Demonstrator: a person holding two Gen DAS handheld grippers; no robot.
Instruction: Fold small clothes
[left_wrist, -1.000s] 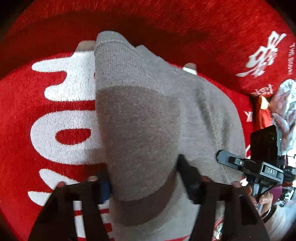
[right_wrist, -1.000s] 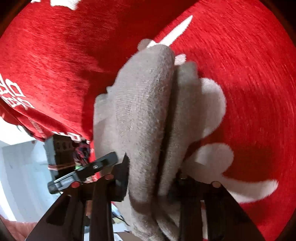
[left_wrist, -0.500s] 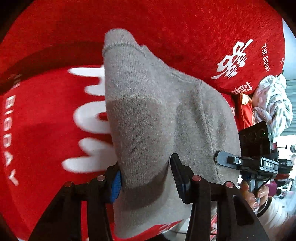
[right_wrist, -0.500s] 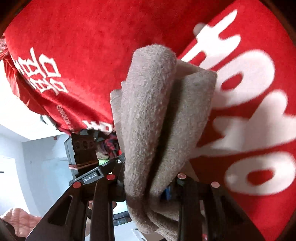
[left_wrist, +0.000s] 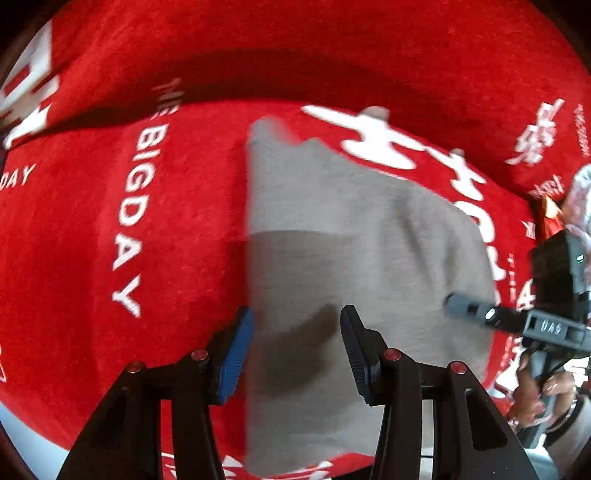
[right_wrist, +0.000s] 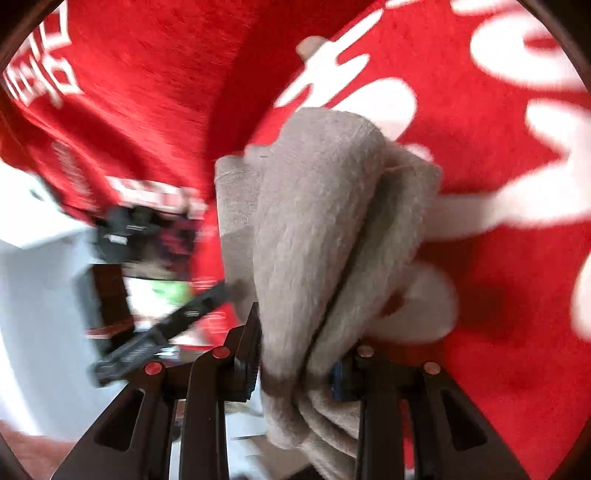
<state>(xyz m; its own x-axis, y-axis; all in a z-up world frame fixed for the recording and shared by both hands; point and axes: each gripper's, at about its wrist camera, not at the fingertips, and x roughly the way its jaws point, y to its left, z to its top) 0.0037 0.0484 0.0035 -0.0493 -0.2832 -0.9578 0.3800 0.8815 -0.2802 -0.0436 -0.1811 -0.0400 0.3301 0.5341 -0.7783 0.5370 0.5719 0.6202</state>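
Note:
A grey-beige knitted garment (left_wrist: 351, 229) with a darker band hangs over a red cloth (left_wrist: 74, 240) with white lettering. My left gripper (left_wrist: 297, 332) is shut on its near edge, blue pads on either side of the fabric. In the right wrist view the same garment (right_wrist: 321, 206) is bunched into thick folds between the fingers of my right gripper (right_wrist: 299, 354). Those jaws are opening slightly while the pads still press the folds. The right gripper's finger (left_wrist: 517, 321) touches the garment's right edge in the left wrist view. The garment's lower parts are hidden behind both grippers.
The red cloth (right_wrist: 498, 295) ends at the left of the right wrist view, with a pale floor (right_wrist: 37, 295) beyond. A person's hand (left_wrist: 535, 391) holds the right gripper's handle. Crumpled pale clothes (left_wrist: 580, 199) lie at the far right edge.
Both grippers have carried the garment sideways over the red cloth, and the white lettering has slid past. Seen from the left wrist, the garment now spreads wider and flatter.

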